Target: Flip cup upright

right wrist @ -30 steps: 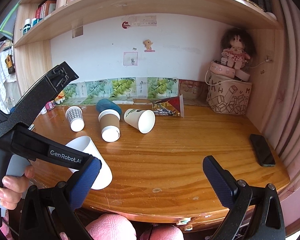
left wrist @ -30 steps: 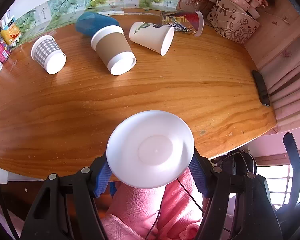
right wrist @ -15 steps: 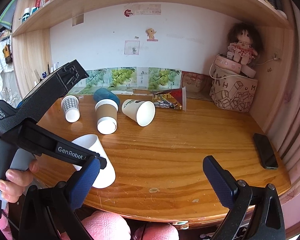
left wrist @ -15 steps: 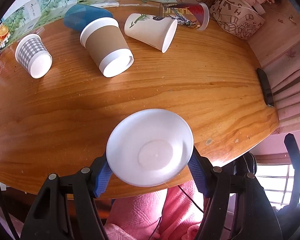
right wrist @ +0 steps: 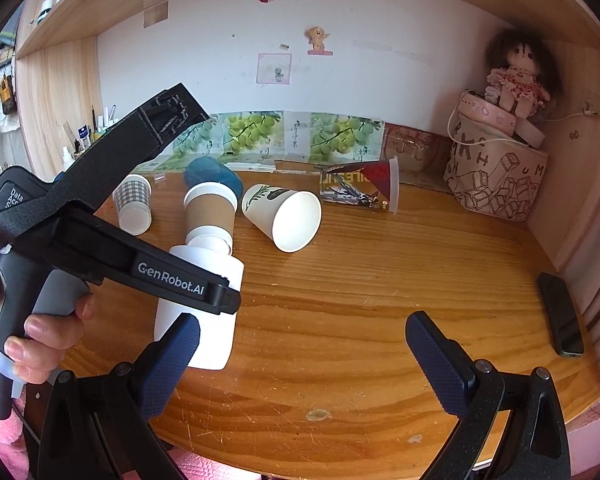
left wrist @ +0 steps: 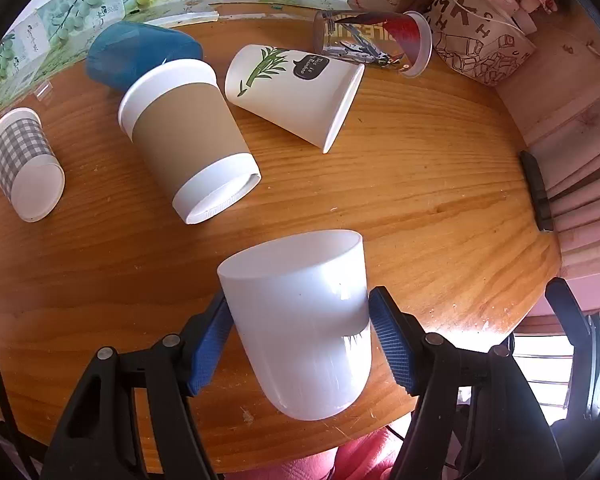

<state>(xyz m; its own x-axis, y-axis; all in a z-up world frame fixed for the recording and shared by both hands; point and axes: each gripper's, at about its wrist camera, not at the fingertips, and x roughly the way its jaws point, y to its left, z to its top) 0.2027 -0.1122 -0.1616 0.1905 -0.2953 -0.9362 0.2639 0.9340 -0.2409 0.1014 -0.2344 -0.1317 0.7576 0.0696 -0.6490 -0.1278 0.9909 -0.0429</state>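
My left gripper (left wrist: 300, 336) is shut on a plain white cup (left wrist: 300, 320), its blue pads pressed on both sides. The cup stands nearly upright with its mouth up, over the near part of the wooden table (left wrist: 420, 208). In the right wrist view the same white cup (right wrist: 198, 316) stands at the left, its base at or near the table top, with the left gripper's black body across it. My right gripper (right wrist: 304, 344) is open and empty, low over the table's front edge, to the right of the cup.
Several cups lie on their sides at the back: a checked cup (left wrist: 24, 168), a brown-sleeved cup (left wrist: 188, 144), a bamboo-print cup (left wrist: 296, 88), a clear printed cup (left wrist: 372, 40) and a blue one (left wrist: 140, 56). A phone (right wrist: 560, 312) lies at the right edge. A bag (right wrist: 496, 176) with a doll stands back right.
The left gripper has turned the white cup from mouth facing the camera to nearly upright and moved it forward and down over the table. The right gripper has stayed open and nearly still.
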